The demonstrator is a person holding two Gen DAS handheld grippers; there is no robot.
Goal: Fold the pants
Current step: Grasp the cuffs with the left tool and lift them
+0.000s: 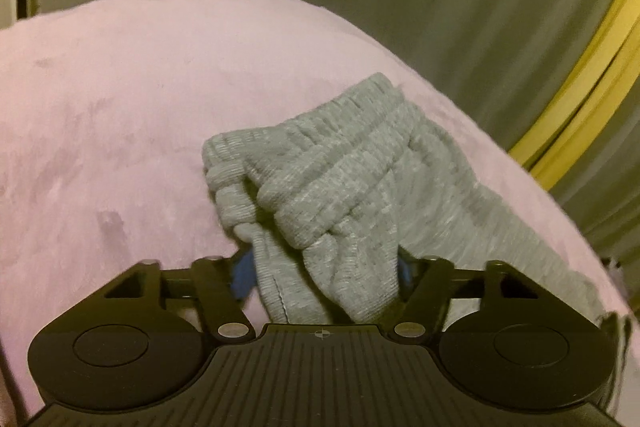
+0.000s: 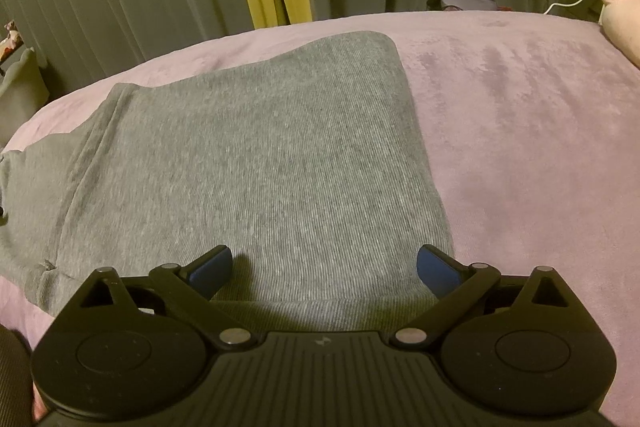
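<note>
L wrist view: pink plush bed cover (image 1: 120, 107) fills the left side. The left gripper (image 1: 324, 269) sits low centre w/ grey knit pants (image 1: 340, 179) bunched between its blue pads (image 1: 242, 277). The ribbed waistband end is gathered up in folds, the fabric fills the gap and the pads look to be touching it on both sides, so jaws about half open, closed on the cloth. Grey pleated curtain (image 1: 460, 7) w/ yellow strip (image 1: 580, 99) at the right.

R wrist view: the grey pants (image 2: 260, 155) lie flat on the pink cover (image 2: 520, 127), left of centre. The right gripper (image 2: 324, 267) hangs over their near edge, jaws fully apart, holding nothing. Pale pink pillow (image 2: 620, 11) far right.
</note>
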